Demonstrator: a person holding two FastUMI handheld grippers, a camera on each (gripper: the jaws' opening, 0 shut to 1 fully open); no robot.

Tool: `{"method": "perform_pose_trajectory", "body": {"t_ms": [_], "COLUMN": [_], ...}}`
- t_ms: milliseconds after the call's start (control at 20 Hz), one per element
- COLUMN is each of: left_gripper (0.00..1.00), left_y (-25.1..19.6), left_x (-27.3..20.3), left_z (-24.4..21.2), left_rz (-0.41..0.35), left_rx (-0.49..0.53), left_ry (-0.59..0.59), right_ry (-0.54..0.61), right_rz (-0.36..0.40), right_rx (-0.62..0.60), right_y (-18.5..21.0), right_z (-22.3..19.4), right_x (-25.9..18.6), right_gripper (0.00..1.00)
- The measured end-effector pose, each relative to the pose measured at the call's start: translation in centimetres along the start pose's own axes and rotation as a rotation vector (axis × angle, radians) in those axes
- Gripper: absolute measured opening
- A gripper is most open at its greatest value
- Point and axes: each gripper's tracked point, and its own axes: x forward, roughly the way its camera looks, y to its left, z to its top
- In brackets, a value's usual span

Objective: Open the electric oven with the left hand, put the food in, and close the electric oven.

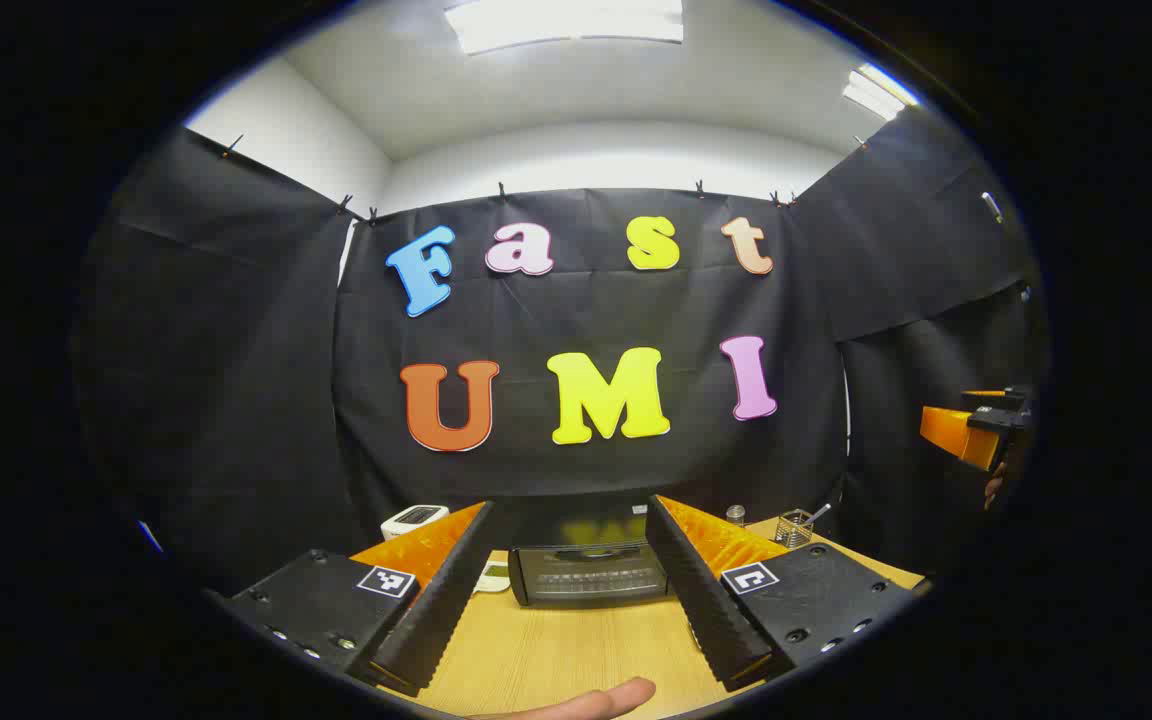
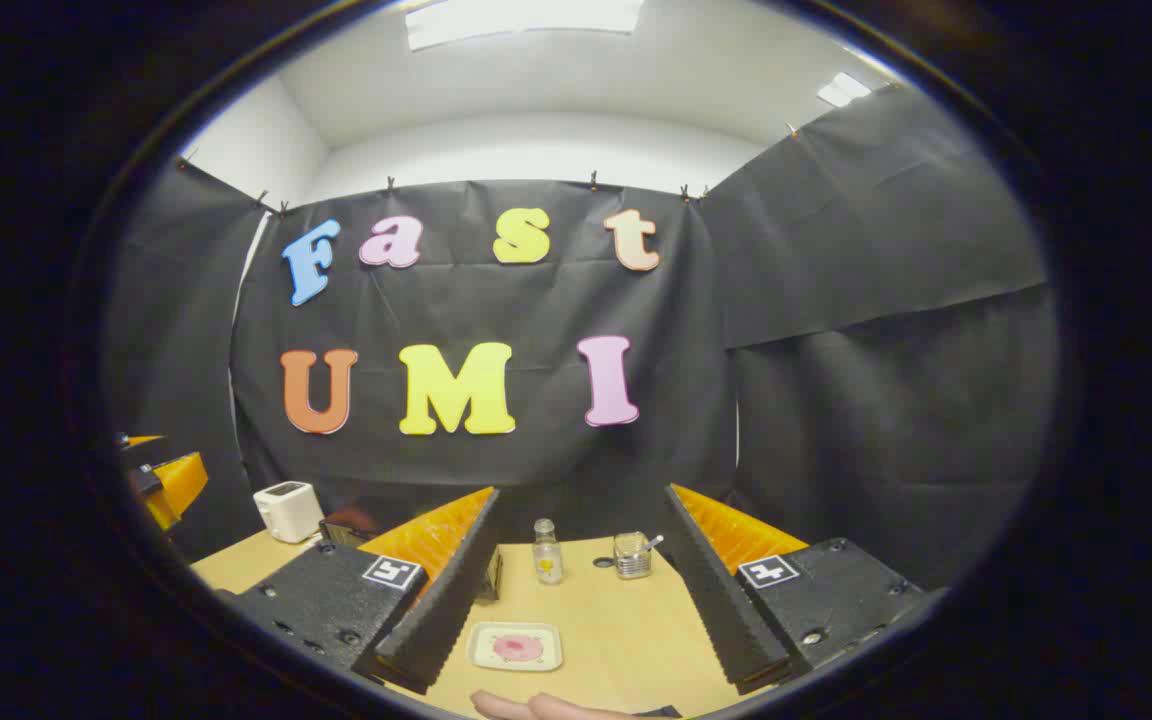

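While I hold both grippers level above the wooden table (image 1: 556, 655), my left gripper (image 1: 576, 640) has its fingers spread wide apart with nothing between them, a fingertip (image 1: 601, 698) showing just below. Framed between those fingers, the electric oven (image 1: 591, 575) sits toward the back of the table, long axis running side to side, its closed door facing me. A white toaster (image 1: 414, 520) stands to its left. In the right gripper view, my right gripper (image 2: 581, 655) is likewise wide open and empty. Between its fingers lies a square plate (image 2: 516, 647) carrying the pink food (image 2: 518, 648), flat on the table; a small bottle (image 2: 546, 552) and a glass cup (image 2: 632, 556) stand behind it.
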Motion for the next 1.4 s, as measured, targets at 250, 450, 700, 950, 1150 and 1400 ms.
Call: {"method": "perform_pose_trajectory", "body": {"t_ms": [250,450,700,950,1150,1400], "left_gripper": [0.95,0.95,0.95,0.96,0.96,0.97], "left_y": [-0.9,-1.1,-0.6,-2.5,-3.5,-4.5], "left_x": [-0.1,0.7,3.6,9.2,14.3,20.4], "left_z": [-0.2,0.1,0.0,-2.0,-4.7,-10.1], "left_rz": [-0.017,-0.013,0.004,-0.068,-0.105,-0.107], "left_rx": [-0.006,-0.024,-0.056,-0.122,-0.116,-0.120], "left_ry": [0.002,-0.005,0.007,0.088,0.166,0.307], "right_ry": [0.006,0.002,0.037,0.034,0.033,0.041], "right_rz": [0.041,0.048,0.087,0.071,0.061,0.049], "right_rx": [0.008,0.021,0.071,0.054,0.051,0.024], "right_y": [-0.1,-0.7,-1.3,-2.6,-3.7,-5.4], "right_z": [-0.3,0.1,-0.1,0.1,0.1,-0.4], "right_x": [0.1,1.1,3.8,7.4,10.0,12.3], "right_gripper": [0.98,0.99,0.99,0.97,0.97,0.97]}}
